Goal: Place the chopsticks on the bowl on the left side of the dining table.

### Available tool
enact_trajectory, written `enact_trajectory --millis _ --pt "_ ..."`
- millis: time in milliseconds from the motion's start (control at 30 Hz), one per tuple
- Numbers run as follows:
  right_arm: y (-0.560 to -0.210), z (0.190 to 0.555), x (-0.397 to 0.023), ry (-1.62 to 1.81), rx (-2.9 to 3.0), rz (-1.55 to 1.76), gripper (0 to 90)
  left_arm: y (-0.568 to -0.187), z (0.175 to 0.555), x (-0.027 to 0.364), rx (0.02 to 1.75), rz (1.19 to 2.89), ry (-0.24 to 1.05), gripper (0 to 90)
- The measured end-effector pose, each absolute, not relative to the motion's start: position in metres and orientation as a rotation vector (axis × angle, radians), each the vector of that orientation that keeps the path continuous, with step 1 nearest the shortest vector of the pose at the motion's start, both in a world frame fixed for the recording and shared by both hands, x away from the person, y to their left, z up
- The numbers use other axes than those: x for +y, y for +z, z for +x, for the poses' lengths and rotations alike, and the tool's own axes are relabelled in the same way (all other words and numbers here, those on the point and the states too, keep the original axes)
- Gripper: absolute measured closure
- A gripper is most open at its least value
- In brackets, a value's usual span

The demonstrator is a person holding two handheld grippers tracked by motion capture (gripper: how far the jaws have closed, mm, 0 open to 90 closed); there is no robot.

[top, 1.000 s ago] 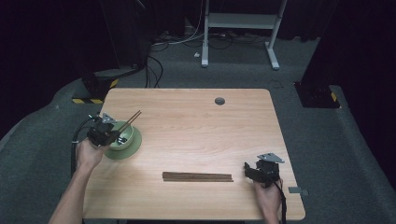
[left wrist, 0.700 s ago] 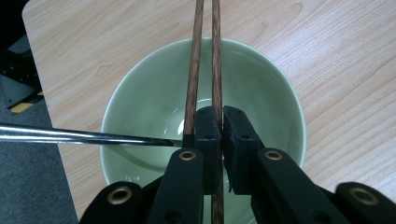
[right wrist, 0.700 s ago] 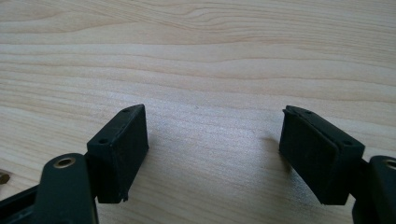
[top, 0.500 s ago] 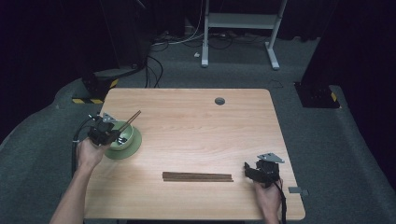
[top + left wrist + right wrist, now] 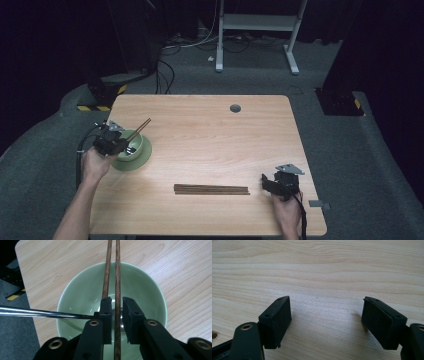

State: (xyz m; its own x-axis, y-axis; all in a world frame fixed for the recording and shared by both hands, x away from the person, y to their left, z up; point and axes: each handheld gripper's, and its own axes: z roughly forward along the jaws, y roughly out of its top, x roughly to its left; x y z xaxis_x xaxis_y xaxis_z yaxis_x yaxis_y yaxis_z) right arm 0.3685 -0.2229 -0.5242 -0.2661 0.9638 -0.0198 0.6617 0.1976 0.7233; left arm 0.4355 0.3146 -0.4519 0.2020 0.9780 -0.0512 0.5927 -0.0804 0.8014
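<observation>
A pale green bowl [image 5: 131, 151] [image 5: 155, 290] stands at the table's left. Two brown chopsticks [image 5: 139, 129] lie across it, pointing away to the right. My left gripper [image 5: 116, 142] [image 5: 117, 300] hovers over the bowl. One chopstick [image 5: 117, 270] runs between its jaws with a thin gap on each side. The other chopstick [image 5: 108, 265] passes behind the left jaw. These jaws have just been opening. A metal spoon handle [image 5: 37, 312] leans out of the bowl. My right gripper [image 5: 265, 182] [image 5: 327, 300] rests open on bare wood at the front right.
A second pair of dark chopsticks [image 5: 211, 189] lies flat near the table's front edge, left of the right gripper. The wooden table [image 5: 210, 135] has a round cable hole [image 5: 235, 108] at the back. Dark floor, cables and a white desk frame lie beyond.
</observation>
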Motion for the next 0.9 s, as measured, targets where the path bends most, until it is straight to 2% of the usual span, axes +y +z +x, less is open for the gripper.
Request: enact_trajectory --millis 133,433,733,900 --pt "-0.524 0.368 -0.223 0.839 2.003 1.511 23.2 -0.448 0.430 0.314 1.459 1.772 0.685 73.9" --pt "-0.524 0.369 -0.223 0.839 2.003 1.509 23.2 -0.438 0.417 0.319 1.460 1.654 0.650 70.3" --pt "-0.524 0.369 -0.223 0.839 2.003 1.509 23.2 -0.434 0.397 0.325 1.504 1.554 0.633 59.6" --pt "-0.524 0.368 -0.223 0.839 2.004 1.507 23.2 -0.437 0.382 0.324 1.528 1.513 0.671 54.2"
